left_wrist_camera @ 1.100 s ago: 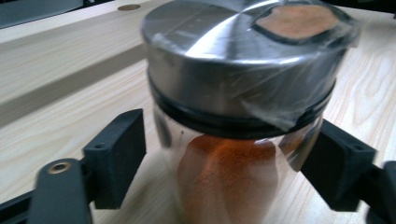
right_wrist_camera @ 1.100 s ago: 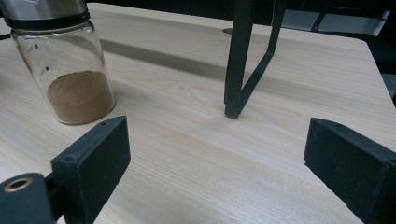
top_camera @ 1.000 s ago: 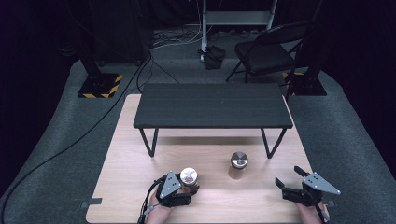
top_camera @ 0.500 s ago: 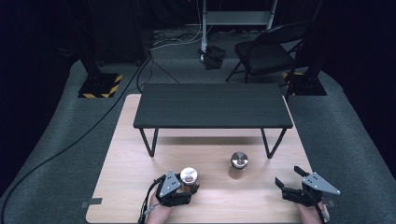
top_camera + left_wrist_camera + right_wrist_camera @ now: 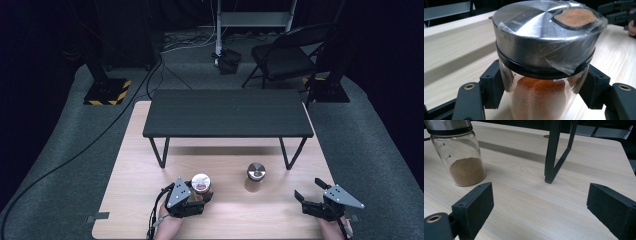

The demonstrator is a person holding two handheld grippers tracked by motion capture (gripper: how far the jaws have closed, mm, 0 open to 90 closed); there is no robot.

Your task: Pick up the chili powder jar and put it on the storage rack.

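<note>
Pale wooden counter (image 5: 140,165) near its front edge: left gripper (image 5: 192,196) fingers pinch an unlabelled spice jar (image 5: 544,75). Right gripper (image 5: 312,196) fingers spread over bare wood, second jar (image 5: 459,157) nearby.

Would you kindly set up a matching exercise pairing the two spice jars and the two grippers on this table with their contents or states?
Things:
1. left gripper
2. right gripper
3. jar with orange-red powder
4. jar with brown powder

States:
A. stands free on the wooden table, near the leg of the black bench
B. jaws open, nothing between them
C. shut on a jar's glass body
D. clear film taped over its metal lid

Pairs: 1-C, 2-B, 3-D, 4-A
</note>
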